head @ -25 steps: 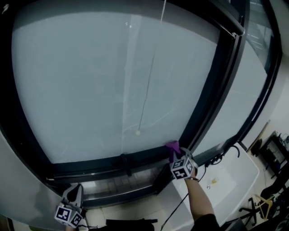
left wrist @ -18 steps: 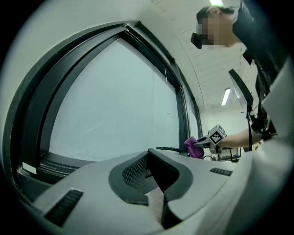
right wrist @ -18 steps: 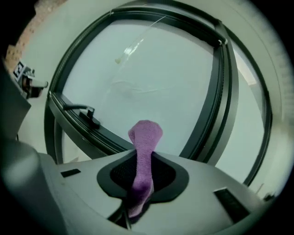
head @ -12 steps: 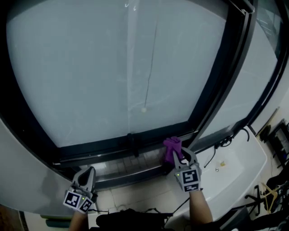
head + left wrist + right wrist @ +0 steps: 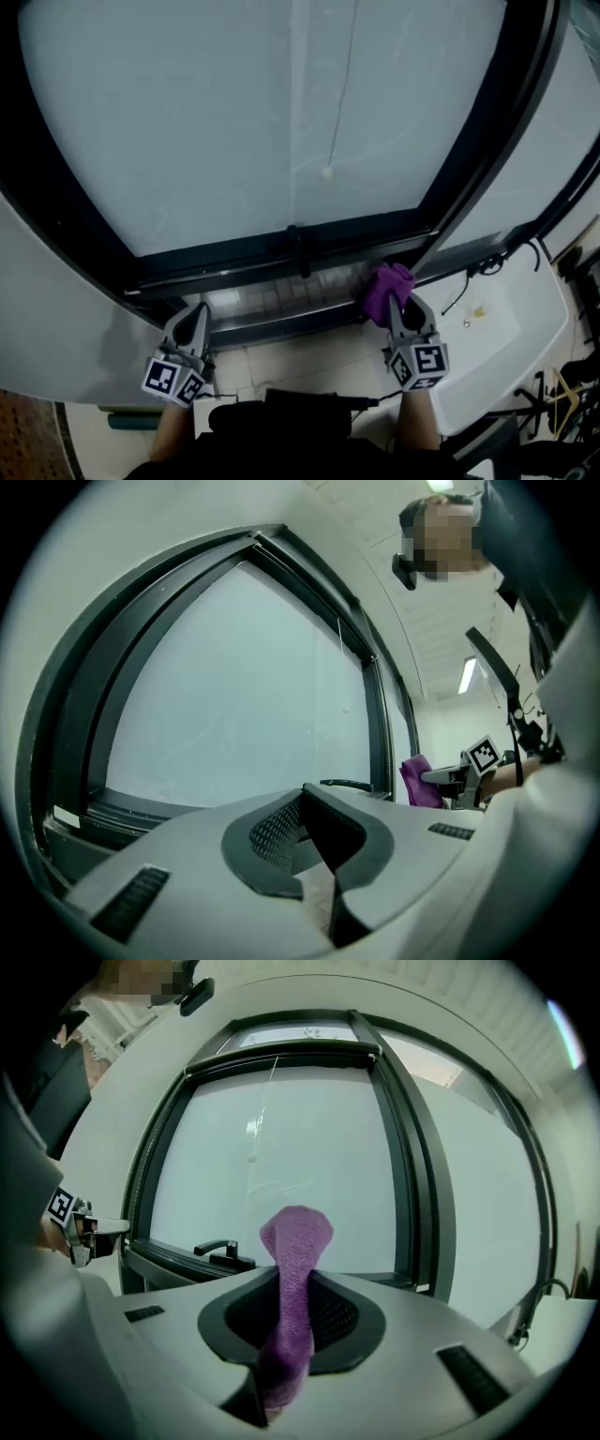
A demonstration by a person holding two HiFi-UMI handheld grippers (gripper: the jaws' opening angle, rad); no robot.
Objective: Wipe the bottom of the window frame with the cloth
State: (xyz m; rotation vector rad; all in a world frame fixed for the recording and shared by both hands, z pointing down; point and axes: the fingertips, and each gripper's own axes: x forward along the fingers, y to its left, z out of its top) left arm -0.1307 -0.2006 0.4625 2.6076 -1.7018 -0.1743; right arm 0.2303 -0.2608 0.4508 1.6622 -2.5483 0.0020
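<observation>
Right tool, clamped on the cloth, has drawn back off the frame (left tool closed, empty); wiping looks paused.

window: pale pane; sill: white; floor: tiled; ceiling light: lit

Right gripper grips crumpled purple cloth at the bottom rail of the dark metal window frame, near its right corner. Left gripper low left, jaws together, empty. Black handle mid-rail.
</observation>
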